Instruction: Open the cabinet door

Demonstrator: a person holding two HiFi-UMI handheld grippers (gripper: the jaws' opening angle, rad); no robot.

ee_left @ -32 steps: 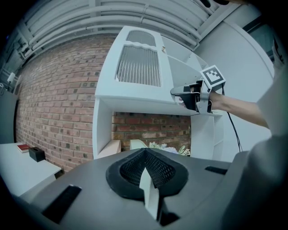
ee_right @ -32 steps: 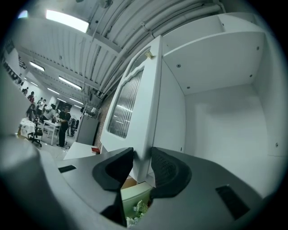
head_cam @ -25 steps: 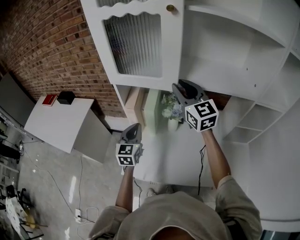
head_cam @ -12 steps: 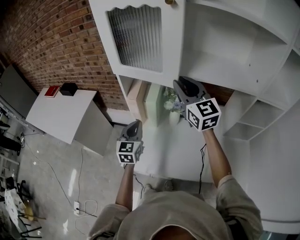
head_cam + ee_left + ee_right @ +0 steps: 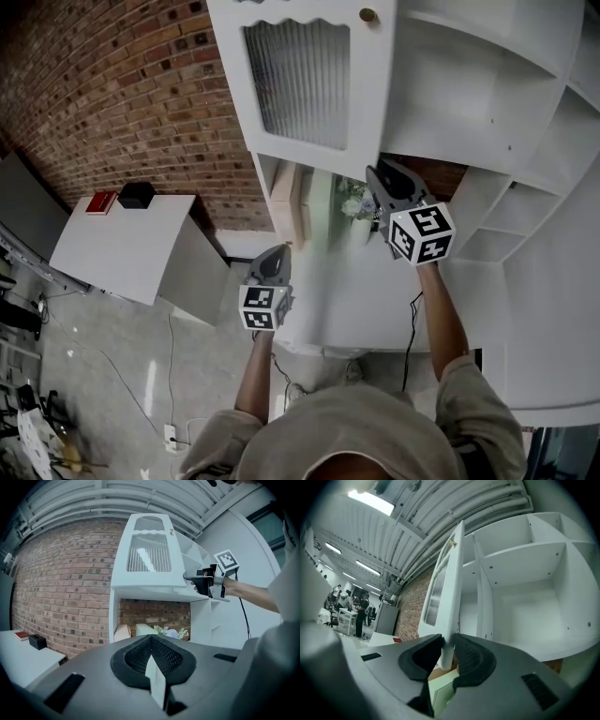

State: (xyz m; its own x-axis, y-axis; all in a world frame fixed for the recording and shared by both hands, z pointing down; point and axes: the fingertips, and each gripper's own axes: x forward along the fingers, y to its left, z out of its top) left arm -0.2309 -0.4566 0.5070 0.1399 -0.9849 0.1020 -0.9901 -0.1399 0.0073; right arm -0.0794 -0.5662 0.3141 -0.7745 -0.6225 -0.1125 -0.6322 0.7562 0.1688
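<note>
Cabinet [image 5: 487, 84]: we see white open shelves beside a brick wall [image 5: 112, 94].
Door [image 5: 309, 84]: ribbed glass pane, swung out from the shelves.
Right tongs [image 5: 447, 644]: we find them clamped on the door's lower corner.
Left tongs [image 5: 151, 637]: closed on nothing, low, well apart from the door.
Knob [image 5: 367, 15]: on the door's gripped side, up high.

My right gripper [image 5: 382, 180], held out on a straightened forearm, has its pads pressed on the edge of the cabinet door [image 5: 449, 592]; my left gripper [image 5: 279, 251] hangs lower and nearer my body, pointing roughly level, jaws seemingly together with nothing between them
</note>
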